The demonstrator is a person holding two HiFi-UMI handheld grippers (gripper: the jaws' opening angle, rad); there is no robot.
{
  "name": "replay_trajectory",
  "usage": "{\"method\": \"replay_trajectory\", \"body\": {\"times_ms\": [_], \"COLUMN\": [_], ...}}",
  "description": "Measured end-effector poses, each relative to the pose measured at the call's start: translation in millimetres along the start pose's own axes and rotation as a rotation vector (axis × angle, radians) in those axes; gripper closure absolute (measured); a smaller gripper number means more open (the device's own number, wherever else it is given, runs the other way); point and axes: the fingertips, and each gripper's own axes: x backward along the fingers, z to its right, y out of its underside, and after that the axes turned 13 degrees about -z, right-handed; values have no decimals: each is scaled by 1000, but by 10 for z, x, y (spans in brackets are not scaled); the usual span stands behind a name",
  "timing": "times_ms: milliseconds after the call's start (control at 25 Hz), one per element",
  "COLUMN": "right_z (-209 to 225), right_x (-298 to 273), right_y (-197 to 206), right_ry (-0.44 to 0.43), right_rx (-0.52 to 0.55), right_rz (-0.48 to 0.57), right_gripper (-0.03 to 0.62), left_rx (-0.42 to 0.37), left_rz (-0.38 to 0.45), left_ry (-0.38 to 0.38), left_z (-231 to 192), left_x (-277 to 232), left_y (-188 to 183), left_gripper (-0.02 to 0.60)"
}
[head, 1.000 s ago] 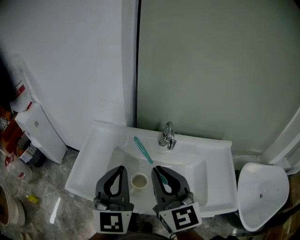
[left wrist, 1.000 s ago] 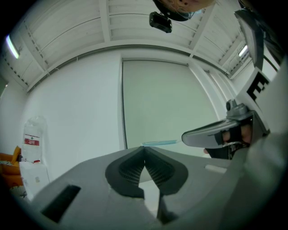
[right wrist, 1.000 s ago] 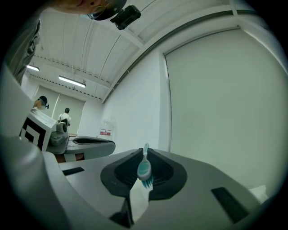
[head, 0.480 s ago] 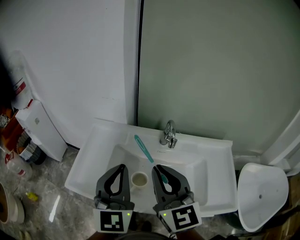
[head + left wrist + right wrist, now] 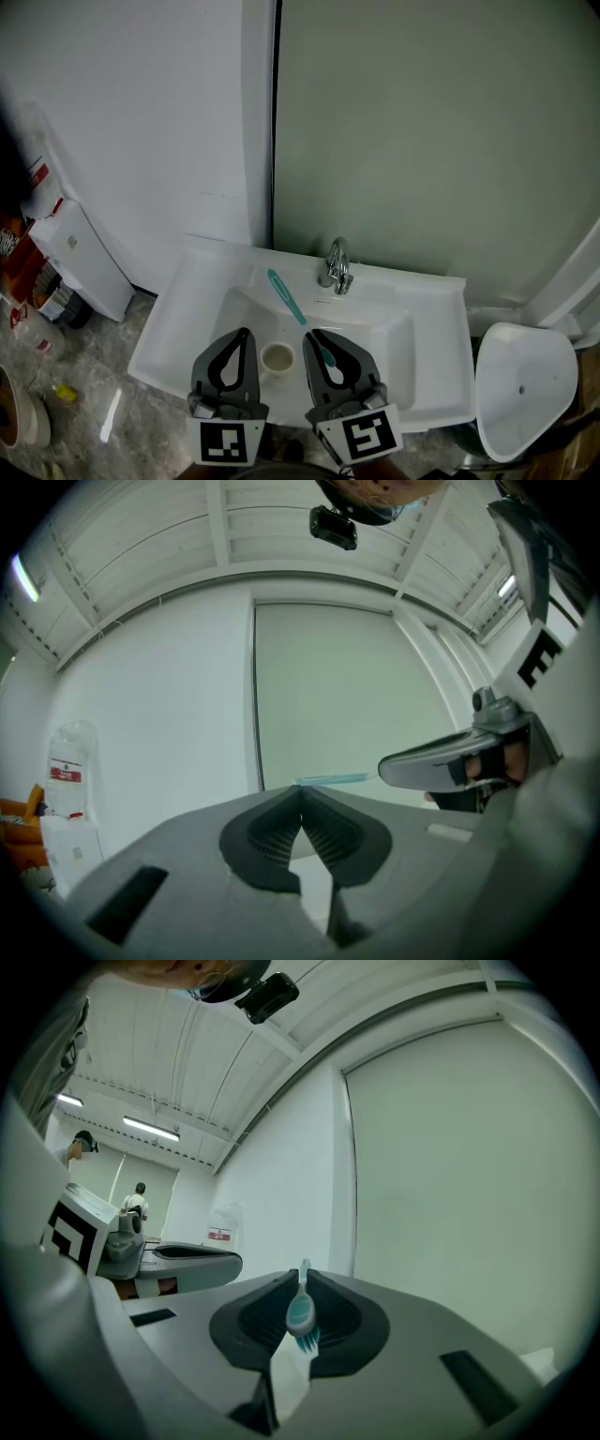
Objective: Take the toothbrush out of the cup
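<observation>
A teal toothbrush [image 5: 289, 302] sticks out forward over the white sink basin [image 5: 375, 333], its brush end clamped in my right gripper [image 5: 315, 339], which is shut on it. Seen from the right gripper view, the toothbrush [image 5: 301, 1312] has its bristle head sitting between the jaws and its handle pointing away. A small cream cup [image 5: 278, 360] stands upright and empty in the basin between the two grippers. My left gripper [image 5: 240, 337] is shut with nothing in it, just left of the cup. The left gripper view shows the toothbrush [image 5: 330, 779] handle tip beyond the closed jaws.
A chrome tap [image 5: 336, 268] rises at the back of the sink. A white toilet lid [image 5: 523, 389] is at the right. A white box [image 5: 80, 262] and bottles [image 5: 37, 337] sit on the floor at the left. A wall panel stands behind.
</observation>
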Motion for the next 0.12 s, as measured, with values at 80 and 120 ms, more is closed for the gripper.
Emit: {"method": "replay_trajectory", "body": {"times_ms": [80, 120], "right_z": [7, 10], "right_x": [-7, -9], "right_y": [15, 22], "right_ry": [0, 0], "right_rx": [3, 5], "right_rz": [-4, -6], "right_gripper": [559, 559], "left_rx": [-10, -16], "left_rz": [-1, 0], "left_ry": [-1, -2], "left_z": [-1, 0], "left_x": [-8, -12], "left_y": [6, 8], "left_gripper": [567, 566]}}
